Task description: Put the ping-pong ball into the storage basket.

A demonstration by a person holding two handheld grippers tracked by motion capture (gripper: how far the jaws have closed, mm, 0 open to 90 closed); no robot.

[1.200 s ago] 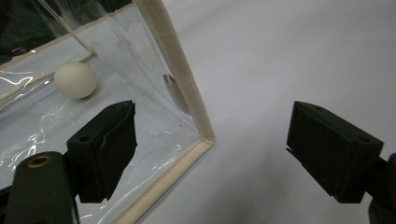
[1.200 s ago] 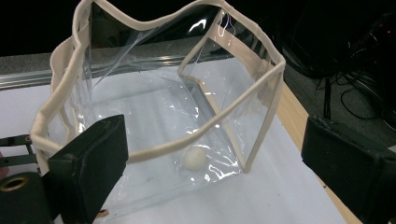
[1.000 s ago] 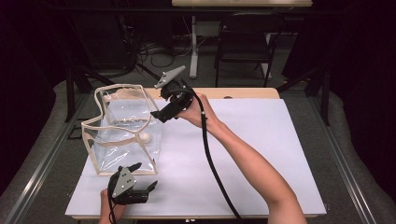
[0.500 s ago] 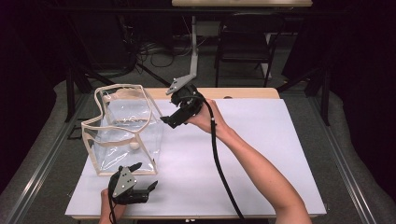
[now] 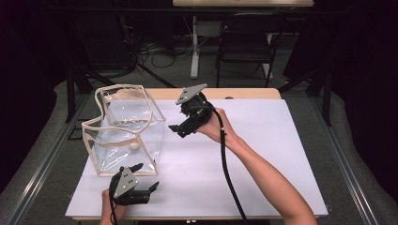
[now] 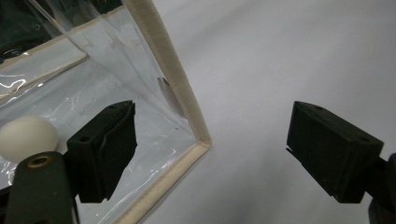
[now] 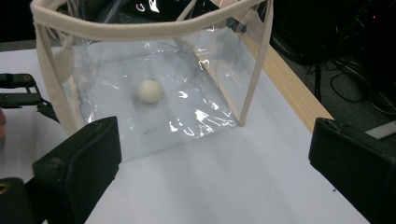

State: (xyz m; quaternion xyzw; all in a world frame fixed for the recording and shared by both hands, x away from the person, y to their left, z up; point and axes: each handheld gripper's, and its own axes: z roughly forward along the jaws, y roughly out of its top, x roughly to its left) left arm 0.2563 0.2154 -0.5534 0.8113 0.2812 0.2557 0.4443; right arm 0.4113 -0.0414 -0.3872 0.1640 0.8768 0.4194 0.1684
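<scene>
Change since earlier: right gripper (image 5: 180, 127) drawing back from above the clear bag (image 5: 124, 133) toward open table; jaws having just been opening, nothing between them.
Right fingers: spread wide and released, hovering beside the bag, apart from it.
Left fingers: left gripper (image 5: 141, 180) spread wide too, grasping nothing, resting just beside the bag's near corner seam (image 6: 180, 93).
Ball: small white ball (image 7: 150, 90) lying on the bag's floor, inside the 4 clear walls.
Step in hand: judging the drop-in as done, right hand clearing away.
Next move: likely calling for retreat over the white sheet (image 5: 263, 159), keeping off the cream rim (image 7: 140, 30).
Room: plenty of bare sheet on the right; bag near the left edge.
</scene>
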